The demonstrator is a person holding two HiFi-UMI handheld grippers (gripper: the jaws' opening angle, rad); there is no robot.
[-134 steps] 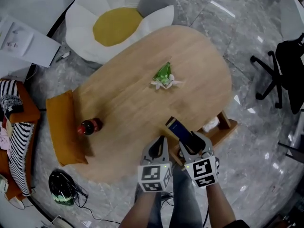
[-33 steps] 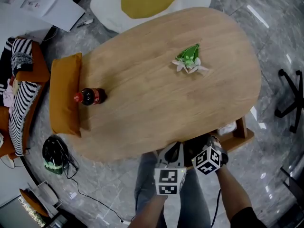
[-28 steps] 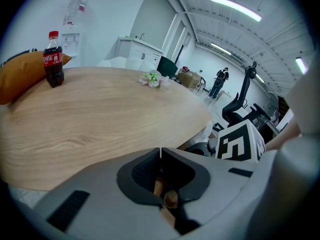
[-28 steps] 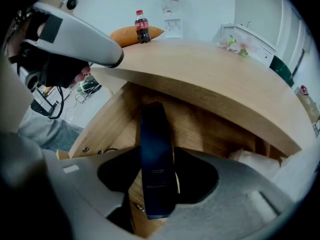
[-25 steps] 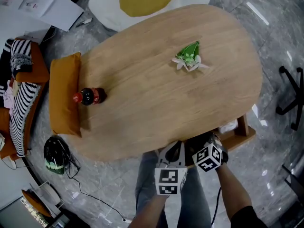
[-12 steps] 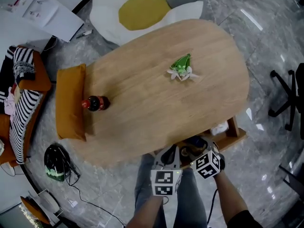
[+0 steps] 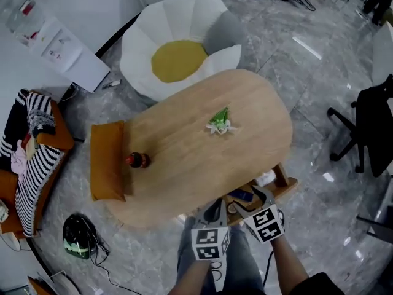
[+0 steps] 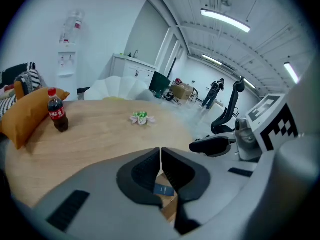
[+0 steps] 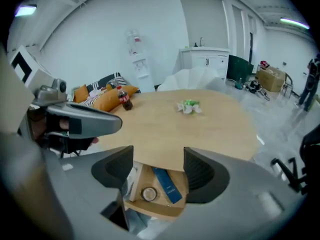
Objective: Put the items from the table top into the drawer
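Observation:
A cola bottle (image 7: 137, 160) stands near the left end of the oval wooden table (image 7: 184, 165). A green and white flower toy (image 7: 219, 123) lies towards the far side. Under the table's near edge the wooden drawer (image 7: 287, 185) is pulled out. In it lie a blue box (image 9: 167, 185), a round tin (image 9: 148, 194) and a white item (image 9: 131, 181). My right gripper (image 9: 158, 166) hangs above the drawer, its jaws opening with nothing between them. My left gripper (image 8: 160, 159) is shut and empty beside it, over the table's near edge.
An orange cushion (image 7: 106, 168) lies against the table's left end. A white petal-shaped seat (image 7: 178, 48) with a yellow centre stands beyond the table. A black office chair (image 7: 365, 128) is at the right, and a helmet (image 7: 78, 235) with cables lies on the floor at the left.
Both grippers have risen from the drawer. The right jaws have spread apart. The blue box held earlier now lies in the drawer. The head view shows more of the room.

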